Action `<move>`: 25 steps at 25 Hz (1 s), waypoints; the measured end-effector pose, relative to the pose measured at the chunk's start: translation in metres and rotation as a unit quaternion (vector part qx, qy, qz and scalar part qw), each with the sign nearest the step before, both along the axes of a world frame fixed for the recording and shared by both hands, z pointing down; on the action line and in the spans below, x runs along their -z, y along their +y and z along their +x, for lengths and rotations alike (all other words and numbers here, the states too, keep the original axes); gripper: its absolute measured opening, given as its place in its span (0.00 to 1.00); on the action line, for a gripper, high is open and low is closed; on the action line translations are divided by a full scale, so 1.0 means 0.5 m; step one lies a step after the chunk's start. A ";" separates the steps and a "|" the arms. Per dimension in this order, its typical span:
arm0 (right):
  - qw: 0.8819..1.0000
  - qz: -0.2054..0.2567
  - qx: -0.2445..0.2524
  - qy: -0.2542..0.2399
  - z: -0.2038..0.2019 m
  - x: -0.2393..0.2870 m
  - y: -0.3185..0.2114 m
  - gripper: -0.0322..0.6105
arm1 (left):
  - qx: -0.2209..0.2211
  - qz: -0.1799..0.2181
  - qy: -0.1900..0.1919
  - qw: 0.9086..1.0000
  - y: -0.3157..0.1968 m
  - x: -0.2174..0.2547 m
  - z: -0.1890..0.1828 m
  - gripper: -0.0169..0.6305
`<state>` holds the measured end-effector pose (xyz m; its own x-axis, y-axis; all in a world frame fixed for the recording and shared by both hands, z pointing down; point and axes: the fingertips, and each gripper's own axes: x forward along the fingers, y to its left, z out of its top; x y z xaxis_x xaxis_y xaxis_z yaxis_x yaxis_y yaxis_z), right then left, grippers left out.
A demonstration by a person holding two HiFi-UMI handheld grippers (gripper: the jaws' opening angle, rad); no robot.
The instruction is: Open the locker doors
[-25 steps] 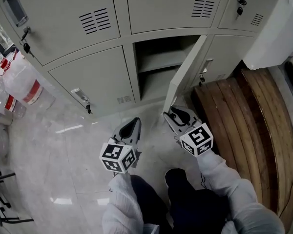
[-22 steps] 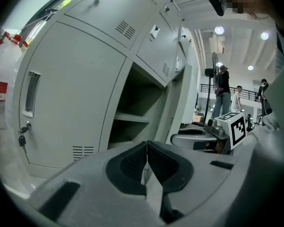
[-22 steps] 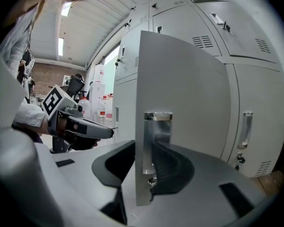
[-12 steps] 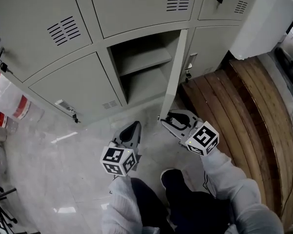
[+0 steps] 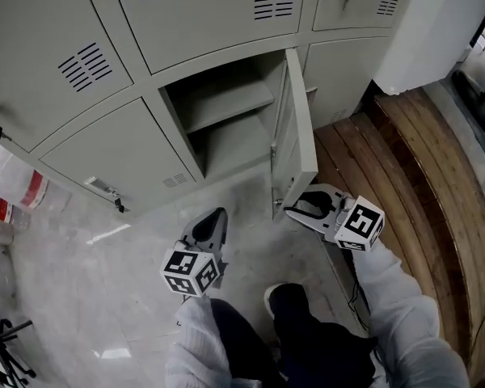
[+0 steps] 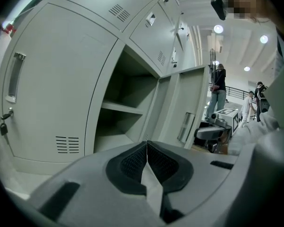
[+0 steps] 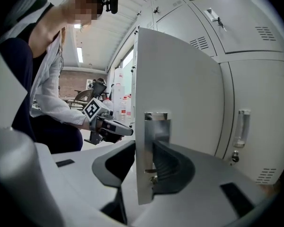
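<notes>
The lower middle locker stands open, with a shelf inside. Its grey door is swung out towards me. My right gripper is shut on the door's free edge at the metal latch plate, one pad on each face. In the right gripper view the door runs edge-on between the jaws of that gripper. My left gripper hovers low in front of the open locker, shut with nothing in it. Its pads meet in the left gripper view, where the open locker lies ahead.
The closed lower-left locker has a handle and key. Wooden boards lie on the floor at right, under a white unit. Bottles stand at the left edge. My shoes are below the grippers.
The door has swung further open, and my right gripper has moved to the right with it. The left gripper has shifted slightly down and left.
</notes>
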<state>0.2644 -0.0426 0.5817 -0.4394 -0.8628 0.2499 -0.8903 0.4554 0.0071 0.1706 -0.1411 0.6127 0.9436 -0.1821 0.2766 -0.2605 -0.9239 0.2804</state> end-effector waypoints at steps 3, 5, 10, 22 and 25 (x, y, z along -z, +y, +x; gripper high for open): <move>1.000 -0.007 0.020 0.005 0.014 0.000 0.015 0.23 | 0.003 -0.009 -0.003 1.000 -0.006 -0.011 0.002 0.04; 0.999 -0.011 0.031 0.004 0.027 -0.001 0.028 0.23 | 0.002 -0.012 -0.006 1.000 -0.005 -0.018 0.005 0.04; 0.998 -0.022 0.052 0.004 0.056 -0.002 0.055 0.23 | -0.003 -0.010 -0.013 1.000 -0.001 -0.032 0.008 0.04; 0.995 -0.039 0.090 -0.002 0.124 -0.005 0.103 0.24 | 0.003 -0.015 -0.013 1.000 -0.018 -0.042 0.001 0.04; 0.996 -0.037 0.086 -0.009 0.144 -0.007 0.114 0.25 | -0.001 -0.015 -0.016 1.000 -0.013 -0.044 0.004 0.04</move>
